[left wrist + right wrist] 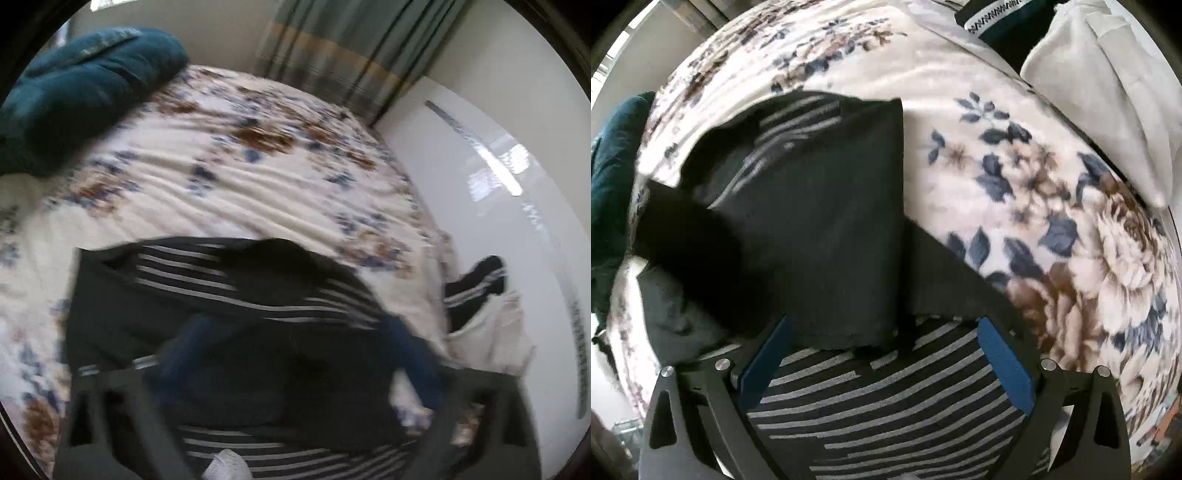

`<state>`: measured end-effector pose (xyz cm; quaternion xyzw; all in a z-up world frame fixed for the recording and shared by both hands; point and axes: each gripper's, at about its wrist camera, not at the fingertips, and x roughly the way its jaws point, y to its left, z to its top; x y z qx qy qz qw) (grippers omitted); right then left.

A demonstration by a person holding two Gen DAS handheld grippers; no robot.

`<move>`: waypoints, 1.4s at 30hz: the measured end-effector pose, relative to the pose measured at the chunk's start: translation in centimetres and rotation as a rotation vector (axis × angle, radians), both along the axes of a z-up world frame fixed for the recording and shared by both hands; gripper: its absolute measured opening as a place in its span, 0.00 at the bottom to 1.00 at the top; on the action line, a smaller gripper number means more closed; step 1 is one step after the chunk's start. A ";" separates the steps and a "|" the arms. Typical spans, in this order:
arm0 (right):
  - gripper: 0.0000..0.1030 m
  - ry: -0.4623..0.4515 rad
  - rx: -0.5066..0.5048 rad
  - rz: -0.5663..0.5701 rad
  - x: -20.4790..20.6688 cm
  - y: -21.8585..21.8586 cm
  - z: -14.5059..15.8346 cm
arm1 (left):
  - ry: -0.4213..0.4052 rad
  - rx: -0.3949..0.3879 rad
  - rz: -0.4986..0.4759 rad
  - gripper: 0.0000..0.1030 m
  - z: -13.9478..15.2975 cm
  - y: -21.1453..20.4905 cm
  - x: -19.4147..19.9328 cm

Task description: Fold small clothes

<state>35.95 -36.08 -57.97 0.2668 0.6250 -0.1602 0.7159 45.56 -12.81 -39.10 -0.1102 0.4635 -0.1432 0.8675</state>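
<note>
- Striped black garment fills the space between the right gripper fingers; blue pads stand wide apart on either side of the cloth, jaws spread, nothing pinched.
- Plain black flap of the same garment lies folded over the striped part, its hem just ahead of the right fingertips.
- Left gripper view is motion-blurred; blue fingers look spread over dark cloth, but whether they grip anything cannot be told.
- Garment sits on the floral blanket covering the bed, near the bed edge in the left view.
- Step, as a judgement: mid-fold, one flap already laid over, both grippers low over the near edge.
- Next move likely calls for closing on the near striped edge at both sides and carrying it forward evenly, keeping the laid flap from sliding.
- Farther off: teal cushion at the far side of the bed, beige pillow and another dark striped item at the bed's edge.
- Curtain and white wardrobe panel behind.
</note>
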 end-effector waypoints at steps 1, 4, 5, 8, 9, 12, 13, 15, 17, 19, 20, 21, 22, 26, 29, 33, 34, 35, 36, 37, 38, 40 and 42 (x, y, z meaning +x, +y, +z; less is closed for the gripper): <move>0.99 -0.011 0.017 0.002 0.1 -0.3 0.3 | -0.010 0.051 0.026 1.00 -0.7 1.3 0.0; 0.99 -0.056 0.099 0.013 1.6 -0.7 1.0 | -0.026 0.319 0.151 1.00 -2.0 6.4 -1.2; 0.99 -0.067 0.112 0.015 2.2 -0.6 1.1 | -0.020 0.364 0.172 1.00 -2.5 7.7 -1.5; 0.99 -0.107 0.138 0.050 5.3 0.5 0.8 | 0.052 0.444 0.240 1.00 -4.9 13.0 -2.2; 0.98 -0.117 0.149 0.065 6.8 1.1 0.2 | 0.079 0.449 0.264 1.00 -5.6 14.5 -2.5; 0.96 -0.037 0.100 0.059 9.9 1.9 -2.3 | 0.148 0.450 0.337 1.00 -7.4 18.1 -3.3; 0.92 -0.019 0.099 0.048 10.6 2.0 -3.2 | 0.160 0.448 0.351 1.00 -7.8 18.6 -3.5; 0.77 0.044 0.077 0.044 11.9 2.4 -5.1 | 0.170 0.449 0.374 1.00 -8.2 18.9 -3.8; 0.54 0.075 0.045 0.091 12.3 3.1 -6.0 | 0.184 0.429 0.400 1.00 -8.7 19.2 -4.0; 0.04 0.064 -0.009 0.138 12.3 4.3 -6.0 | 0.193 0.409 0.414 1.00 -9.1 19.0 -3.7; 0.03 0.065 -0.036 0.157 12.3 4.7 -5.8 | 0.195 0.408 0.416 1.00 -9.2 18.9 -3.5; 0.03 0.042 -0.075 0.181 12.1 5.3 -5.1 | 0.193 0.410 0.417 1.00 -9.1 18.7 -3.3; 0.03 0.022 -0.112 0.200 11.9 5.6 -4.3 | 0.189 0.409 0.414 1.00 -8.9 18.5 -3.1; 0.02 -0.064 -0.188 0.212 11.2 5.6 -0.4 | 0.184 0.386 0.386 1.00 -8.9 17.6 -1.6; 0.03 -0.088 -0.226 0.168 11.5 3.1 1.9 | 0.176 0.383 0.352 1.00 -9.1 16.8 0.0; 0.03 -0.048 -0.241 0.131 12.8 -1.1 1.8 | 0.178 0.382 0.304 1.00 -10.1 15.2 2.6; 0.03 -0.039 -0.240 0.125 13.0 -1.9 1.4 | 0.185 0.385 0.287 1.00 -10.8 14.7 3.6; 0.03 -0.027 -0.235 0.123 13.1 -2.6 0.9 | 0.191 0.393 0.275 1.00 -11.3 14.4 4.3; 0.03 -0.005 -0.213 0.137 13.5 -3.2 0.1 | 0.196 0.400 0.264 1.00 -11.8 14.1 4.8; 0.03 0.034 -0.171 0.149 13.8 -3.8 -1.2 | 0.212 0.416 0.249 1.00 -12.7 13.7 5.6; 0.04 0.070 -0.111 0.129 13.9 -4.7 -2.2 | 0.226 0.423 0.236 1.00 -13.3 13.5 6.0; 0.16 0.088 -0.081 0.073 13.4 -6.1 -2.4 | 0.247 0.429 0.213 1.00 -14.0 13.2 6.2; 0.31 0.038 -0.101 0.013 12.3 -7.1 -1.1 | 0.237 0.428 0.189 1.00 -14.2 13.1 6.0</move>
